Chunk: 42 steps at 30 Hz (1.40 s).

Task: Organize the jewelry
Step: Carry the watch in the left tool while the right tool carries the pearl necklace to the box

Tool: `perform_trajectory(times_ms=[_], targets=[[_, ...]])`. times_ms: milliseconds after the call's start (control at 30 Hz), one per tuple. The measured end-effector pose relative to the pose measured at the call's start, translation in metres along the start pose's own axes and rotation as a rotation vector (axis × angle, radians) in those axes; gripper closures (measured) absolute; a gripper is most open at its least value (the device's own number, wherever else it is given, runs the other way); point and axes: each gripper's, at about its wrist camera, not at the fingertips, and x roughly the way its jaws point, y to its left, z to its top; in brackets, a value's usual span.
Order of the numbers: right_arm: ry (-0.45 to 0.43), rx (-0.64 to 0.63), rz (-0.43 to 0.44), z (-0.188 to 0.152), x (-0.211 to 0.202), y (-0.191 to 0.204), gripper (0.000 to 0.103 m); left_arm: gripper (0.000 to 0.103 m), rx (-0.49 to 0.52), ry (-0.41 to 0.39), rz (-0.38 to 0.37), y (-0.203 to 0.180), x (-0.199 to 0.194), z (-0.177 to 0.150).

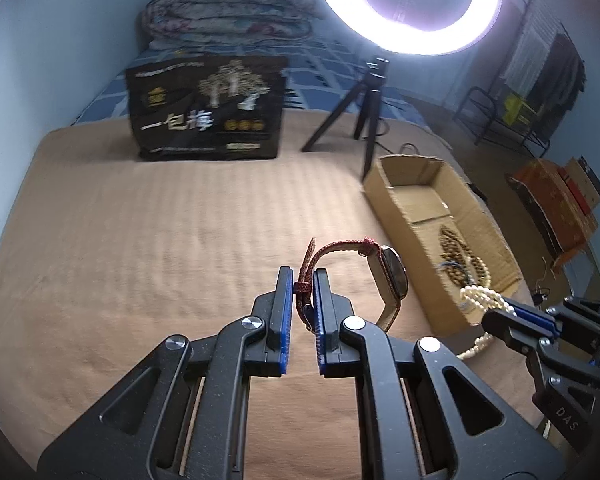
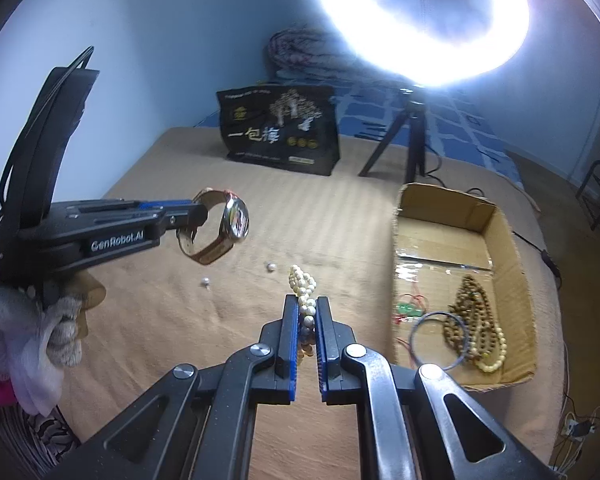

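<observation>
My left gripper [image 1: 303, 276] is shut on the red woven strap of a wristwatch [image 1: 392, 276], which hangs in the air above the tan bedspread. In the right wrist view the same left gripper [image 2: 198, 216] holds the watch [image 2: 234, 220] with its face turned to the right. My right gripper [image 2: 307, 304] is shut on a cream pearl strand [image 2: 302, 280], lifted off the bed; in the left wrist view this right gripper [image 1: 486, 316] holds the pearl strand [image 1: 484, 300] beside the open cardboard box [image 1: 404, 196]. The box [image 2: 504, 232] holds brown wooden beads [image 2: 476, 320], a blue bangle [image 2: 436, 336] and a green charm on red cord [image 2: 410, 308].
Two small pearl pieces [image 2: 271, 267] [image 2: 205, 281] lie loose on the tan bedspread [image 2: 340, 220]. A black printed bag [image 2: 280, 132] and a tripod [image 2: 404, 136] under a ring light stand at the back. A gloved hand [image 2: 60, 336] holds the left gripper.
</observation>
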Motion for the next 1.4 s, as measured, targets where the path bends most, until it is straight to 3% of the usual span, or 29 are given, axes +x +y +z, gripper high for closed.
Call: perform_trajectory(times_ms=[733,1400], targets=[[-0.023,0.142,-0.083,-0.011,-0.025,-0.095,0.098,0.095,0.122,-0.016,-0.081,-0.094,0.026,0.021],[0.009,0.219,-0.097,-0.013,-0.005,-0.146,0.098,0.095,0.150,0.043,-0.107,-0.131,0.091,0.040]])
